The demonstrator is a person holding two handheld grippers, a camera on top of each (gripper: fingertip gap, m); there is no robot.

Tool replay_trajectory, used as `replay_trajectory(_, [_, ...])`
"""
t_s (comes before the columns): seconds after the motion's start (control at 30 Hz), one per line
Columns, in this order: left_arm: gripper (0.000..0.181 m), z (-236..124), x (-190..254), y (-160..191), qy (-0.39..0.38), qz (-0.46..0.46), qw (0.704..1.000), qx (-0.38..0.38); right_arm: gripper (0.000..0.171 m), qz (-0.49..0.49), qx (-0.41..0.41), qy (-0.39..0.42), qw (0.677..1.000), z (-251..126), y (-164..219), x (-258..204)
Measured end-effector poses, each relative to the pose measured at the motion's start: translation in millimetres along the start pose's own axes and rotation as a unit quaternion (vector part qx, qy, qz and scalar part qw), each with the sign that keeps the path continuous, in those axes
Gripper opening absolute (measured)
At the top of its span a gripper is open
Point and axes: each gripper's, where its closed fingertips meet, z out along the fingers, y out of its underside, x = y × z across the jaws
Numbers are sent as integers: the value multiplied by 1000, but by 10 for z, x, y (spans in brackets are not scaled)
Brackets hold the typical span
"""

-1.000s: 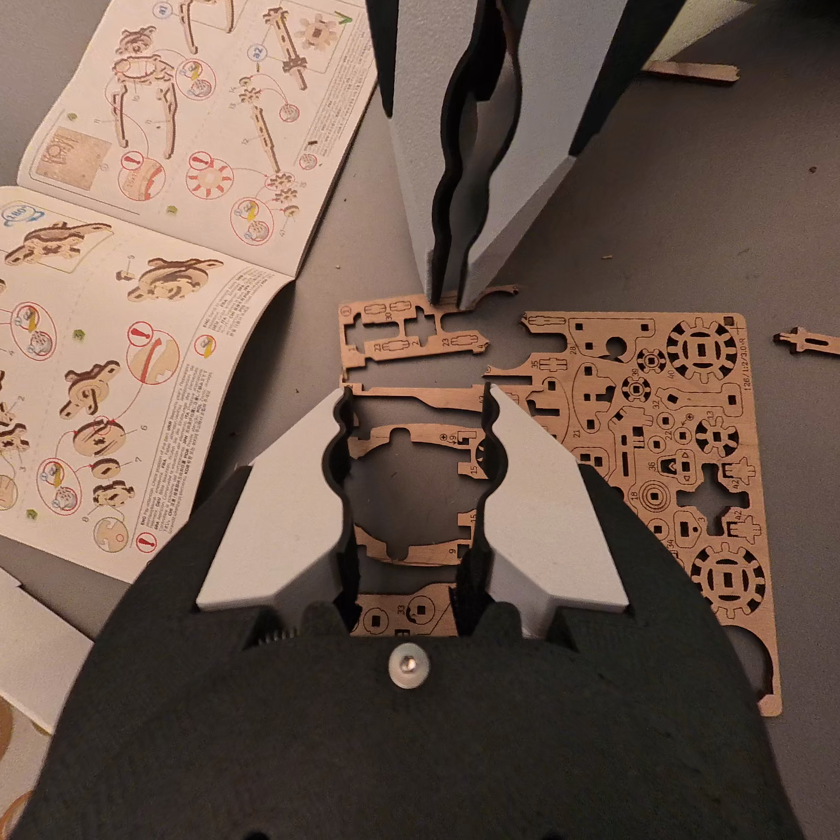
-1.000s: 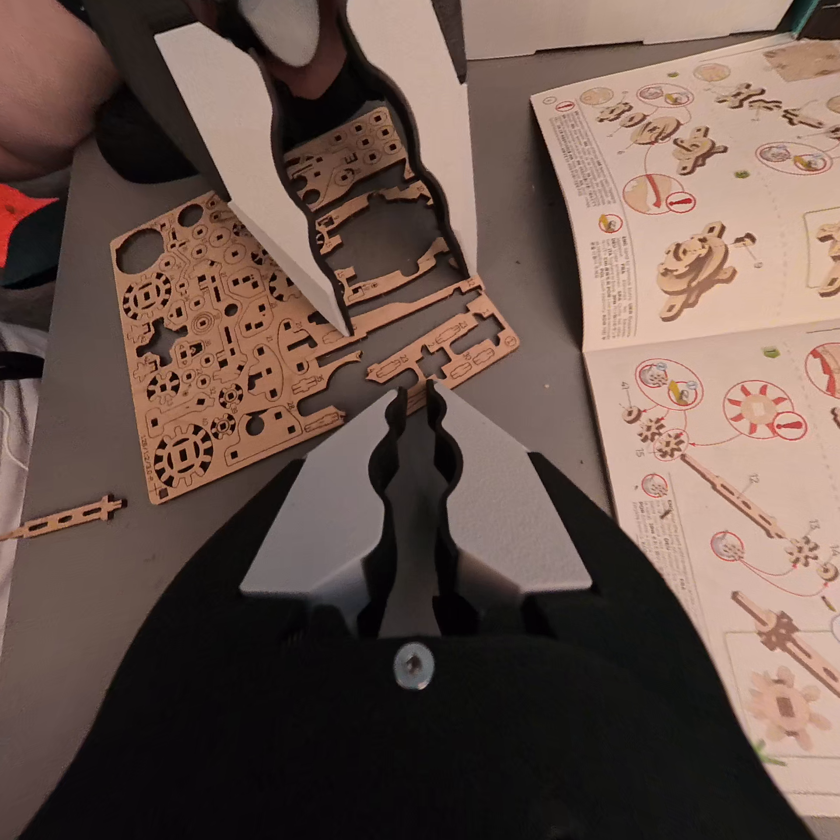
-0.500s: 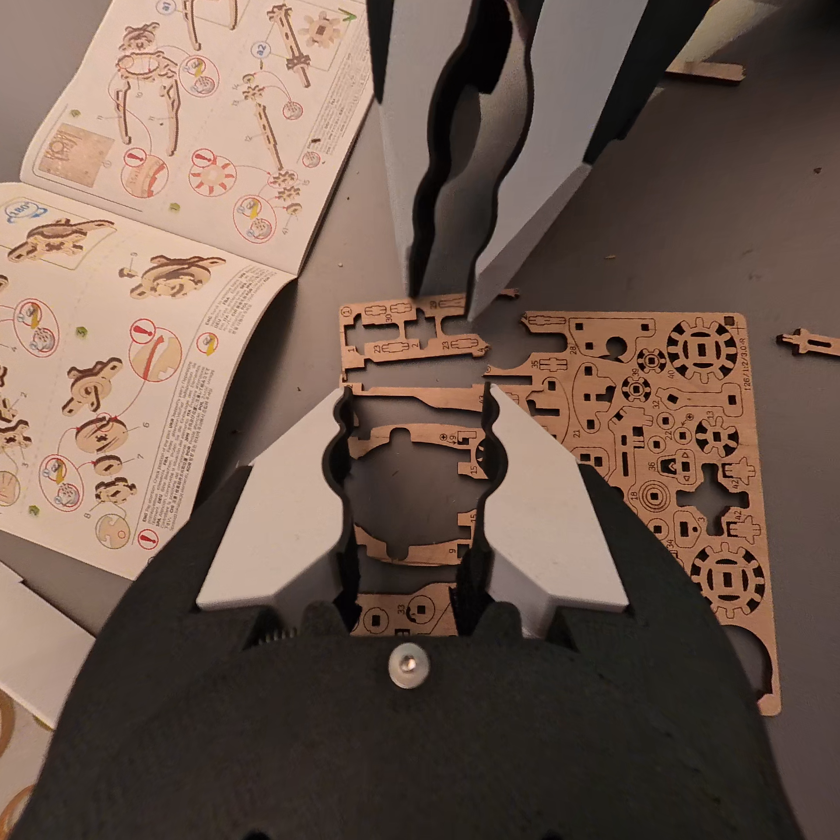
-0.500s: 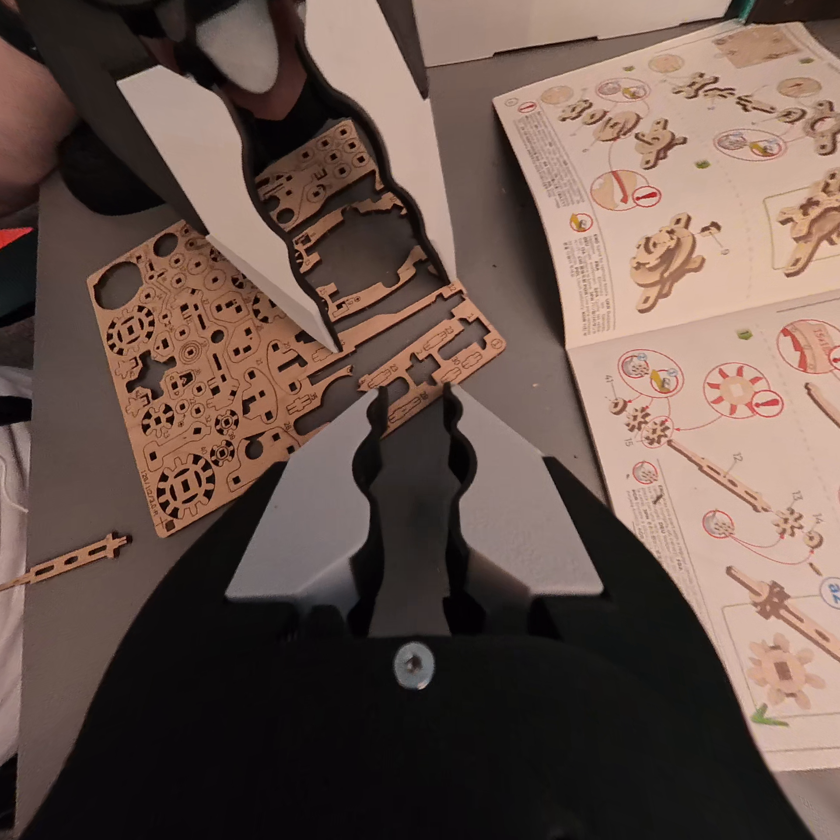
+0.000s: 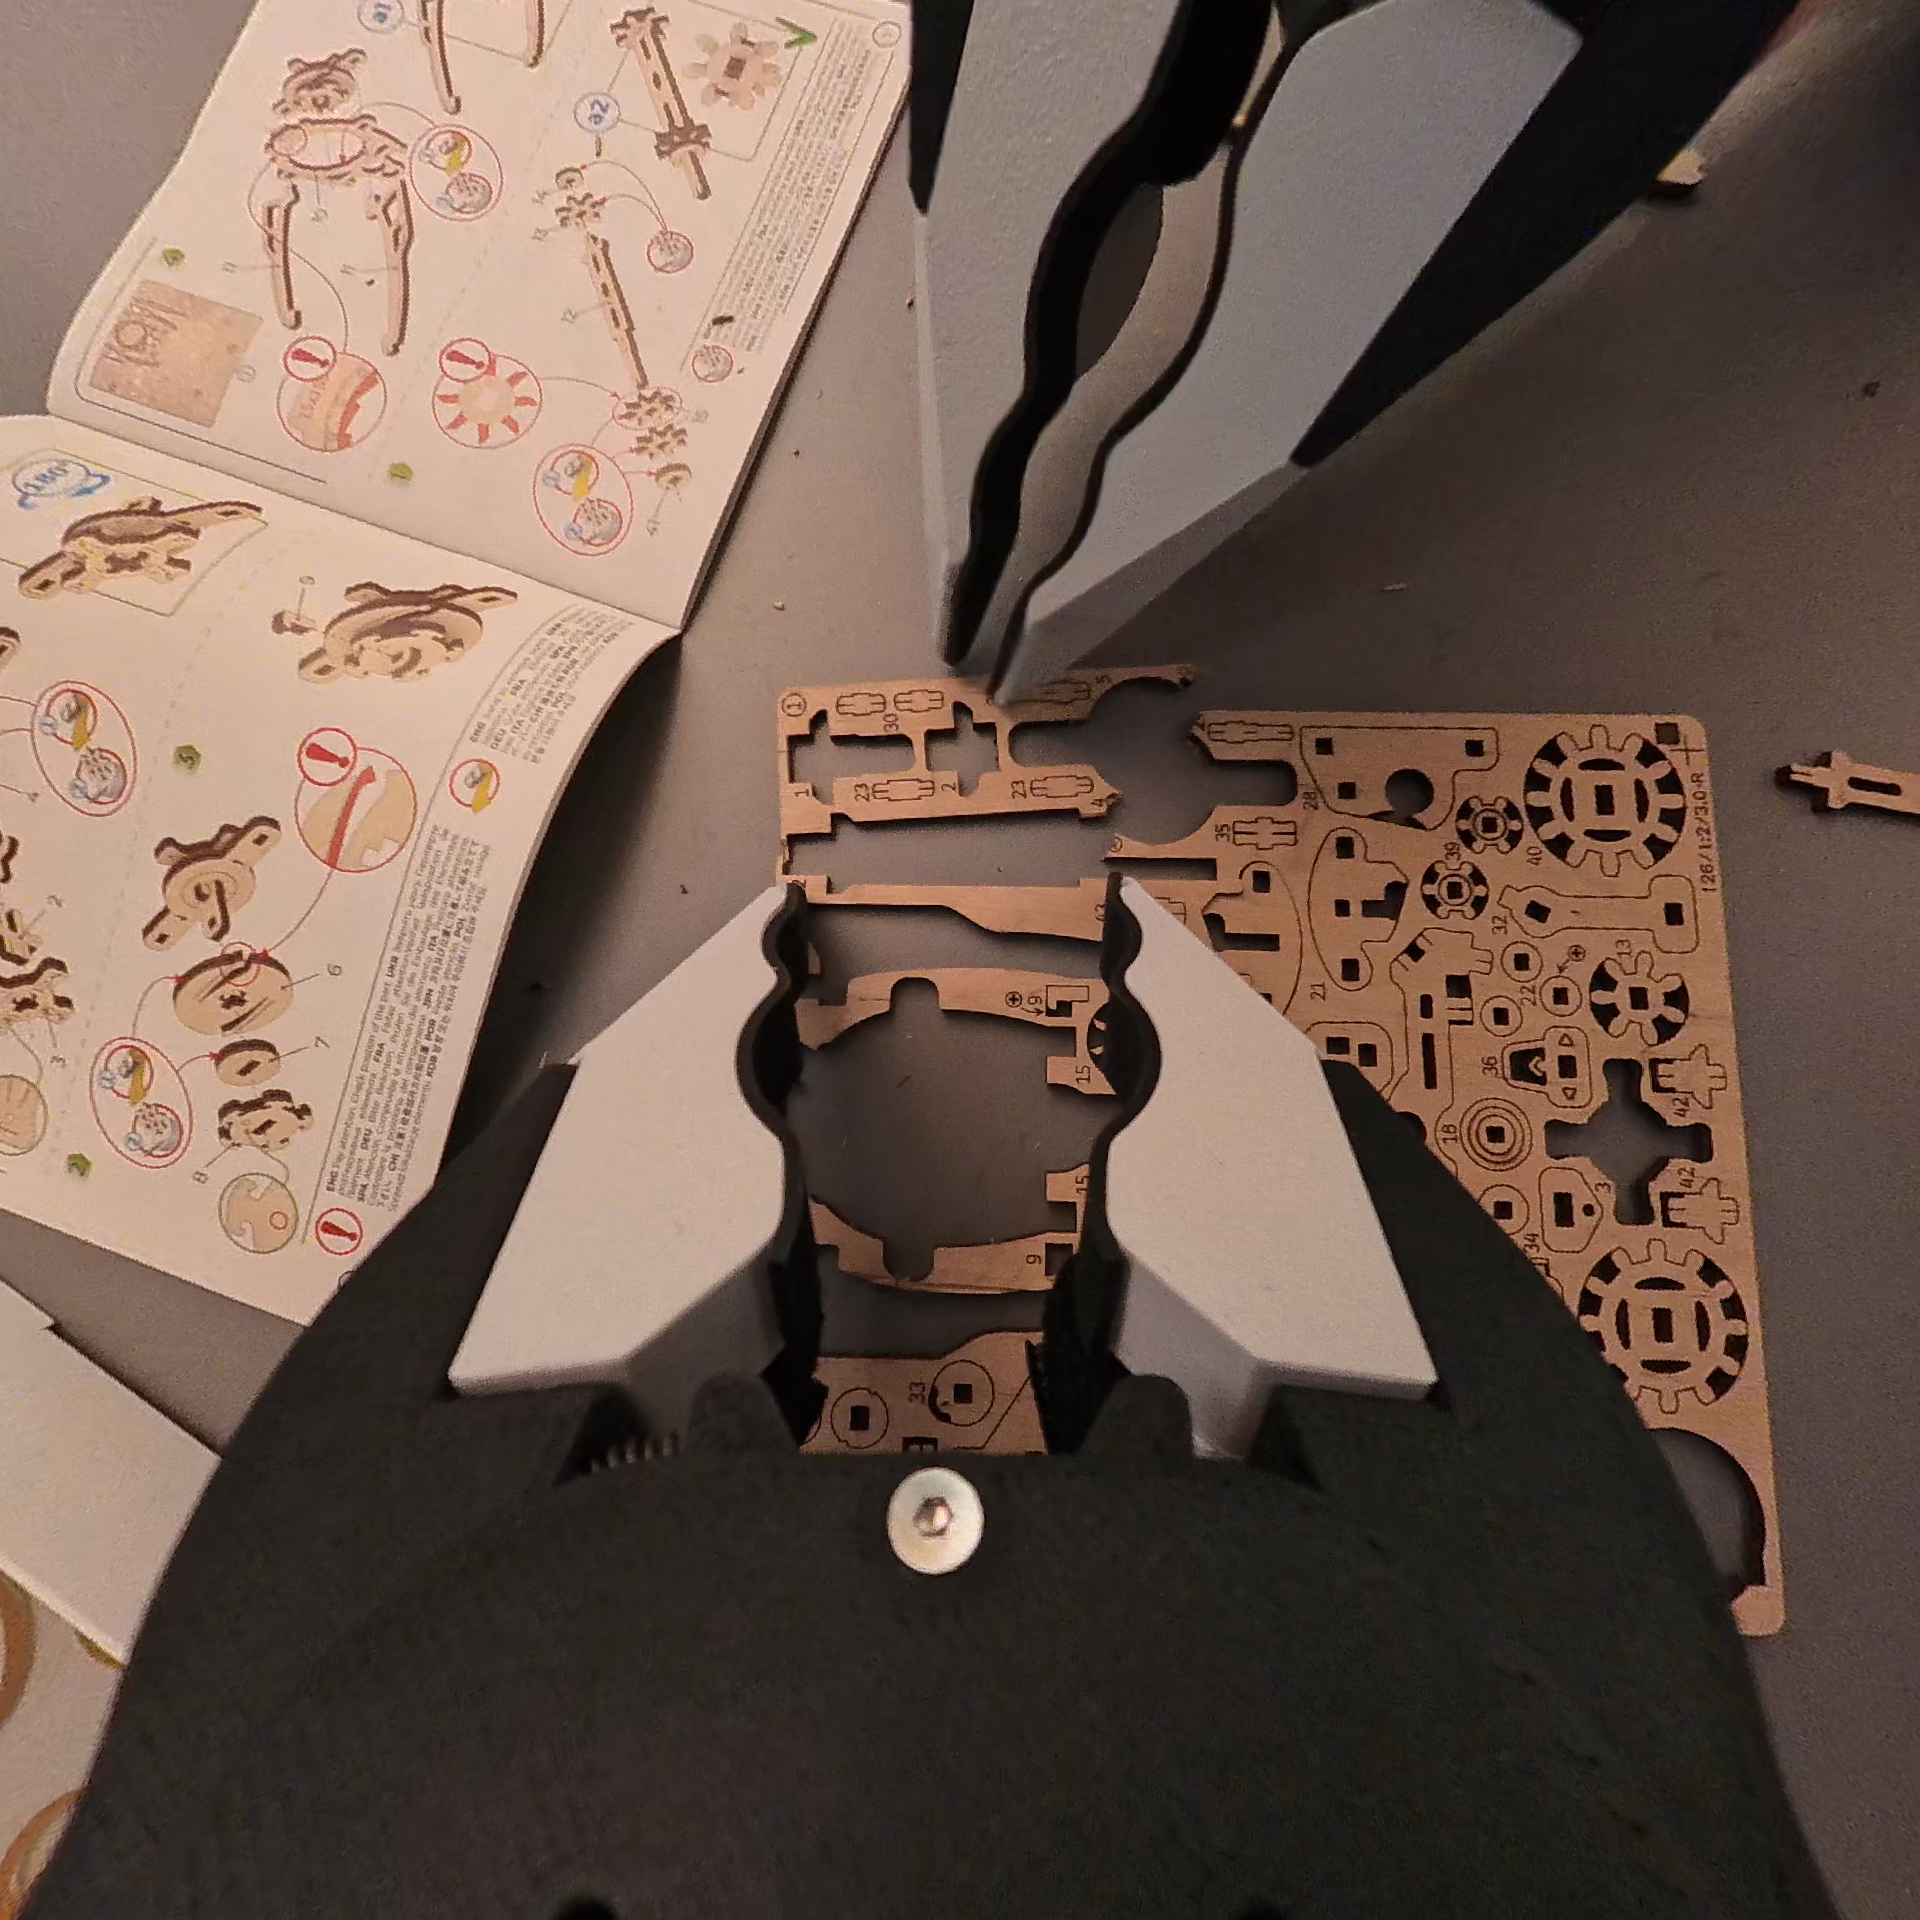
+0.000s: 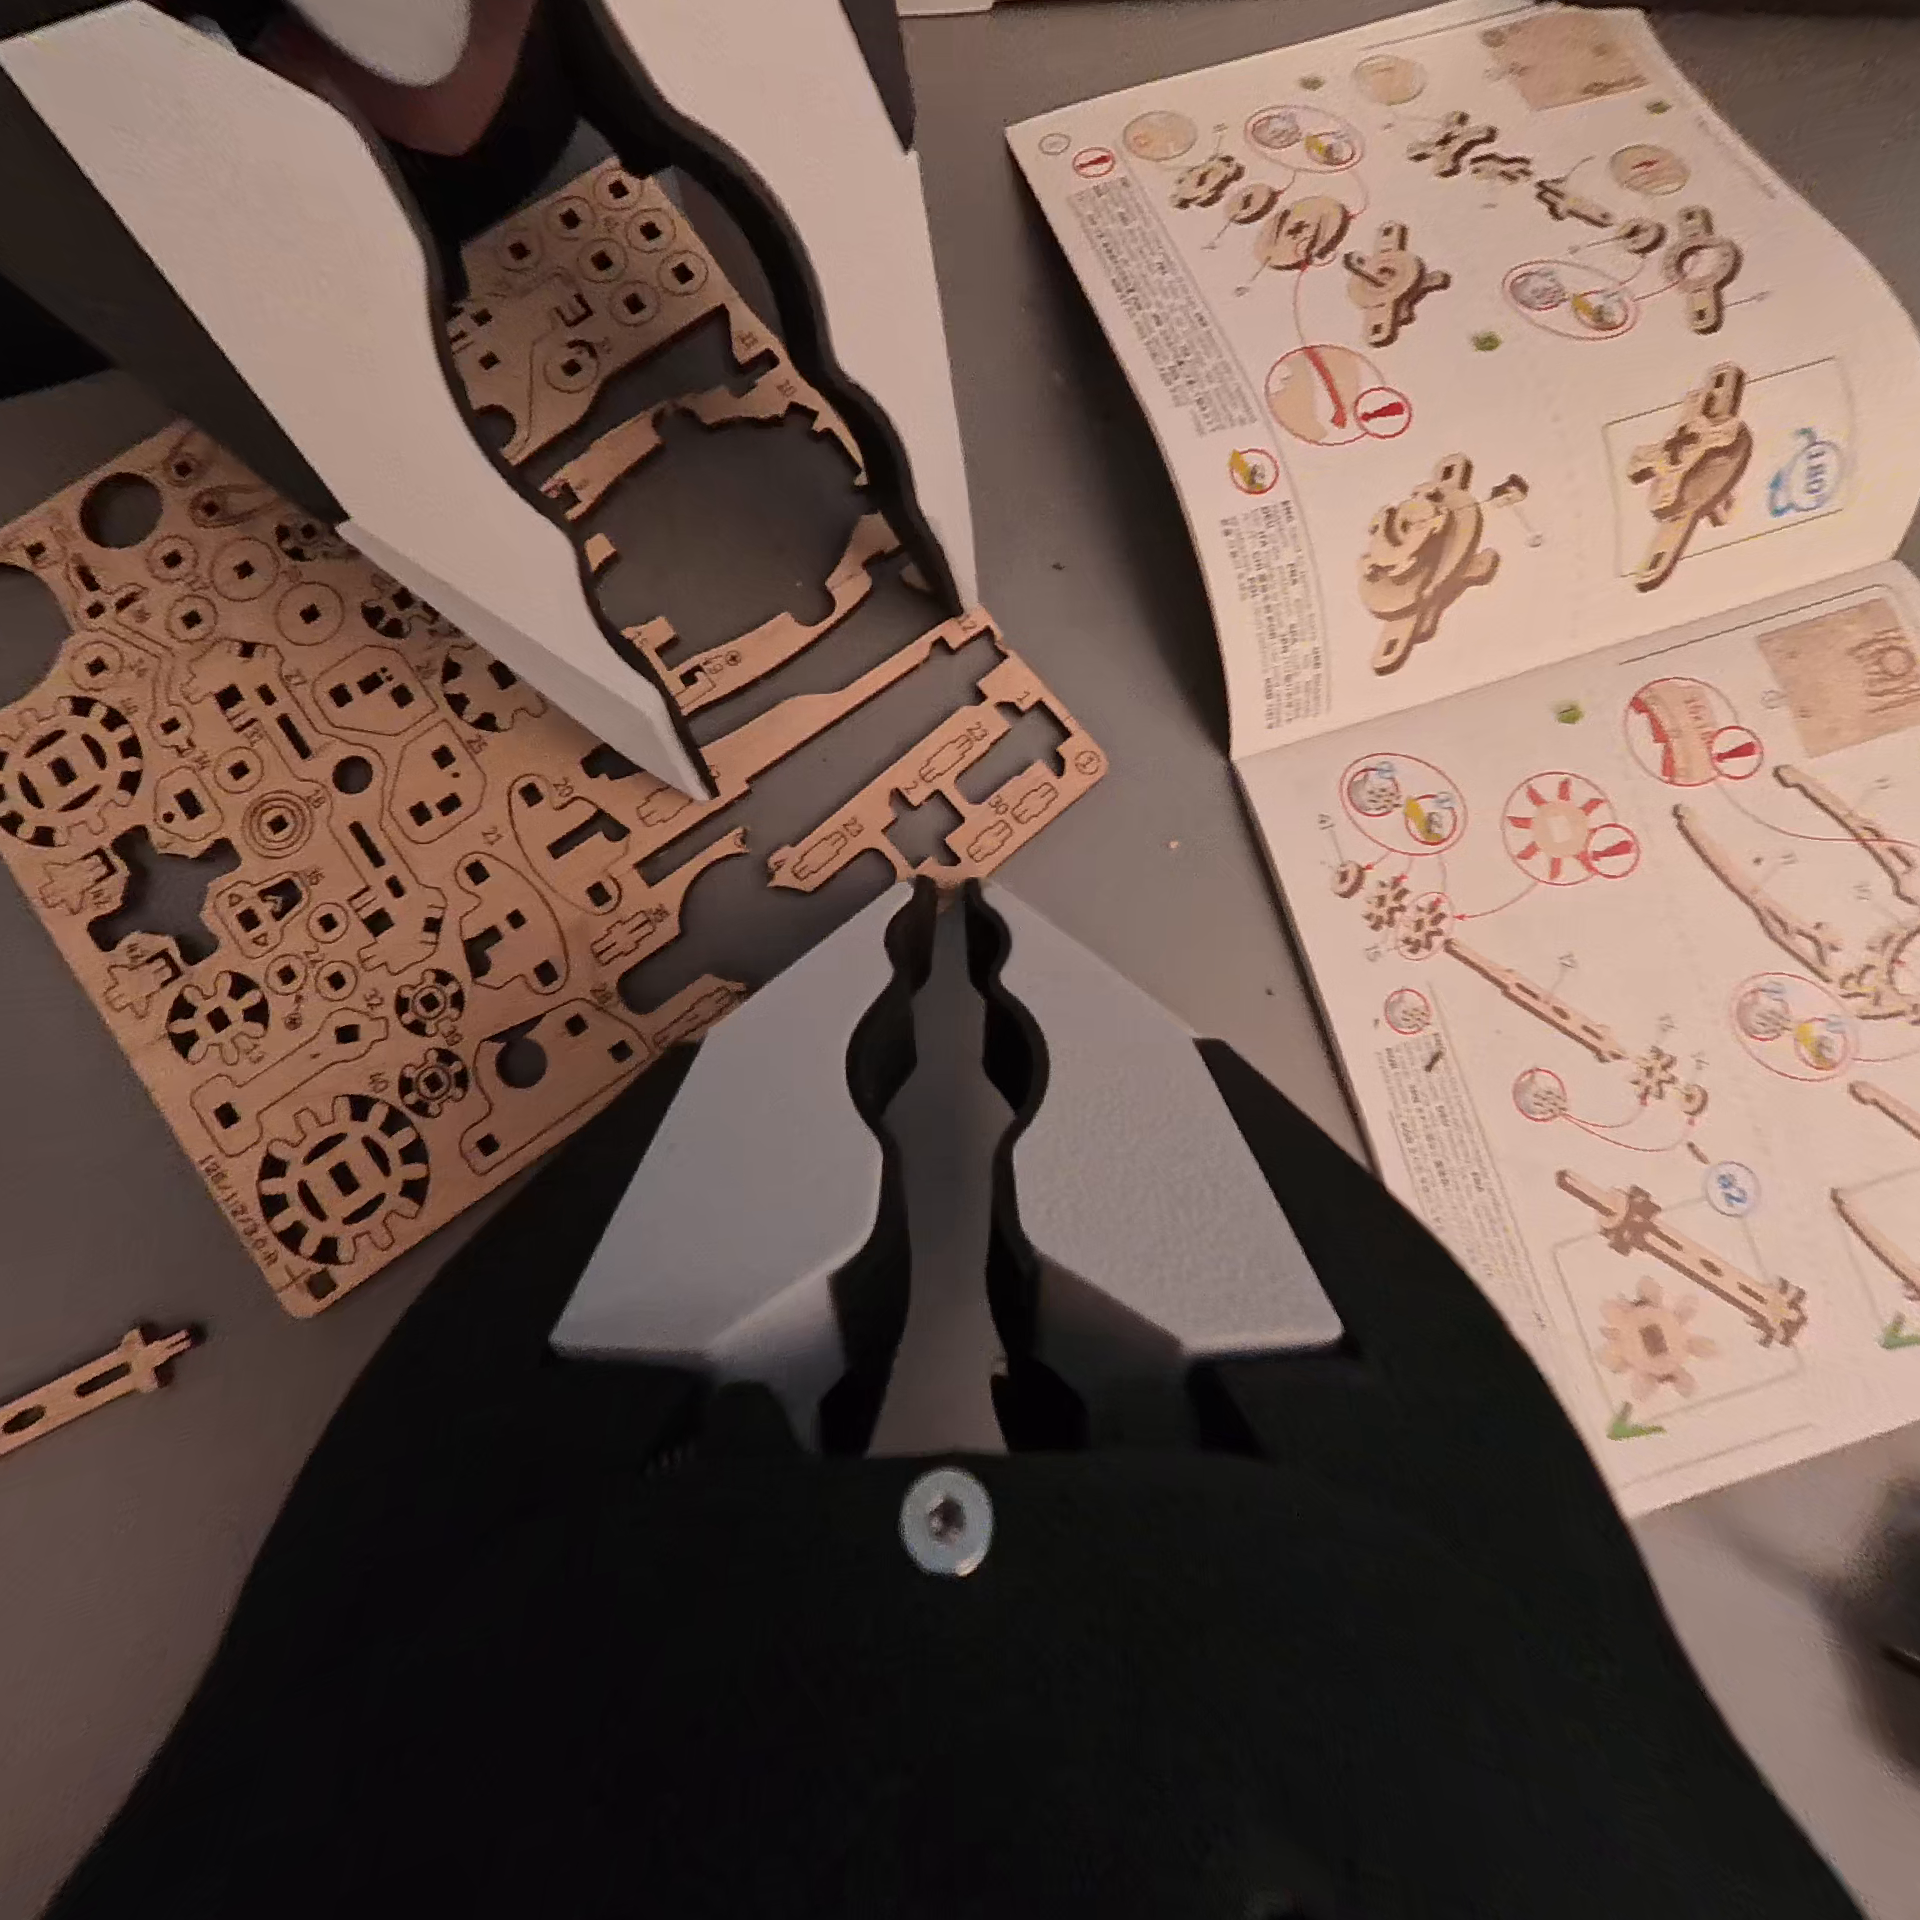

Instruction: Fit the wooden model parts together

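While the wide-spread left gripper [image 5: 951, 904] steadies the parts sheet [image 5: 1455, 1039], the nearly closed right gripper [image 6: 940, 894] pinches its edge strip [image 6: 935, 821], apparently to free it.

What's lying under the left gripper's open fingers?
The wooden parts sheet lies on the grey table beneath the left gripper. Between its fingers, emptied cut-outs show bare table. The gripper's black body covers the sheet's near edge.
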Motion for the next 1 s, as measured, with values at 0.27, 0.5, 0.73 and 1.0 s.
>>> replay_trajectory(0.27, [56, -1, -1, 0, -1, -1, 1000, -1, 22, 54, 11, -10, 998, -46, -36, -2])
replay_trajectory(0.5, [56, -1, 0, 0, -3, -1, 1000, -2, 15, 66, -19, 3, 998, -15, 45, -21])
replay_trajectory(0.73, [57, -1, -35, -1, -18, -11, 1000, -9, 11, 110, 2, 31, 993, 14, 5, 76])
replay_trajectory(1.0, [62, -4, -76, -13, -44, -11, 999, -14, 11, 118, -2, 53, 992, 6, 17, 147])
